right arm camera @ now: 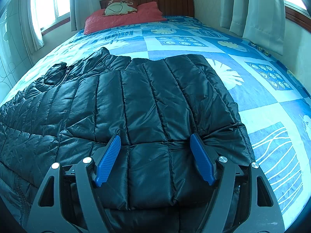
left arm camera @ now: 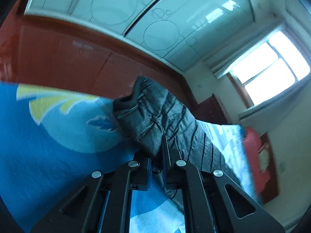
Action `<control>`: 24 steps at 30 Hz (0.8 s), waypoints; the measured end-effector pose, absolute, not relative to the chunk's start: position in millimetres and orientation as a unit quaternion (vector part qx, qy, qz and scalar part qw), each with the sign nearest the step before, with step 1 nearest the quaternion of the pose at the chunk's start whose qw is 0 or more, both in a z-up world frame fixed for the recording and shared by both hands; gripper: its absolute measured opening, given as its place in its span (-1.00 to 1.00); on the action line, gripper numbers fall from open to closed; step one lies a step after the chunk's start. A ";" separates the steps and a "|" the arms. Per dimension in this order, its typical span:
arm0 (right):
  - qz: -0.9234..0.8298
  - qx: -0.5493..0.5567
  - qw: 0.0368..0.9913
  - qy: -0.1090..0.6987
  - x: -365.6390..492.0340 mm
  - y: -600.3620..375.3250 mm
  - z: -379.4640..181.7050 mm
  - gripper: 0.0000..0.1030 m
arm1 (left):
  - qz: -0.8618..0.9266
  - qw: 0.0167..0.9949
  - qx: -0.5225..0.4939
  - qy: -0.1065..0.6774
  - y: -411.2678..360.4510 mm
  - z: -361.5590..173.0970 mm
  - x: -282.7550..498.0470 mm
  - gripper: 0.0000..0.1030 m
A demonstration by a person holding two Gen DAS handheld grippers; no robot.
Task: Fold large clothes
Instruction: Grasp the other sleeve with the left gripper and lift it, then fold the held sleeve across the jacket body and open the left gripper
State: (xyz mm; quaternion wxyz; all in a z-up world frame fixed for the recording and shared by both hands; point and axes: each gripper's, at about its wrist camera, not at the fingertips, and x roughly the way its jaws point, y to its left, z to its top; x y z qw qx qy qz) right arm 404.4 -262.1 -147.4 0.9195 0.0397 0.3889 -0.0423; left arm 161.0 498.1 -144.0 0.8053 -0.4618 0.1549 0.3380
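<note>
Left gripper [left arm camera: 157,155] was clamped on a bunched fold of the black puffer jacket [left arm camera: 155,120], jaws nearly together with fabric pinched between them, and the held part stood lifted clear of the blue patterned bedsheet [left arm camera: 48,136]. The left view was tilted and motion-blurred, with a red-brown wardrobe panel [left arm camera: 68,58] and a window [left arm camera: 272,64] behind, so I couldn't tell which part of the jacket it had (likely a sleeve or the collar end). Right gripper [right arm camera: 155,155] was spread wide and holding nothing, blue pads [right arm camera: 108,159] resting on or just above the jacket's [right arm camera: 145,106] near edge, one on each side of a quilted panel. The jacket lay mostly flat across the bed [right arm camera: 272,97], right portion already doubled over, collar and zipper visible at the left, with a red pillow [right arm camera: 124,19] well apart at the headboard. My read: mid-fold, left side being carried over. Risks: the shell looked slick and puffy, so the pinched wad could slip out of the left jaws if pulled fast; the fill could spring back and undo the doubled part; with the right gripper not pinning anything, the whole jacket could drag across the sheet instead of folding; and a skewed pull would leave the edges misaligned.
</note>
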 end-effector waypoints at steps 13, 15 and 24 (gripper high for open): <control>-0.041 0.045 0.920 0.387 404.5 -262.1 -146.5 0.43 | 0.195 0.935 -0.236 0.179 333.4 -43.3 258.5 -0.88; -0.040 0.048 0.920 0.386 405.4 -263.9 -145.9 0.43 | 0.171 0.943 -0.211 0.194 298.4 -41.5 277.1 -0.88; -0.039 0.052 0.921 0.383 405.2 -264.4 -147.1 0.43 | 0.055 0.959 -0.098 0.259 134.6 -49.9 344.3 -0.88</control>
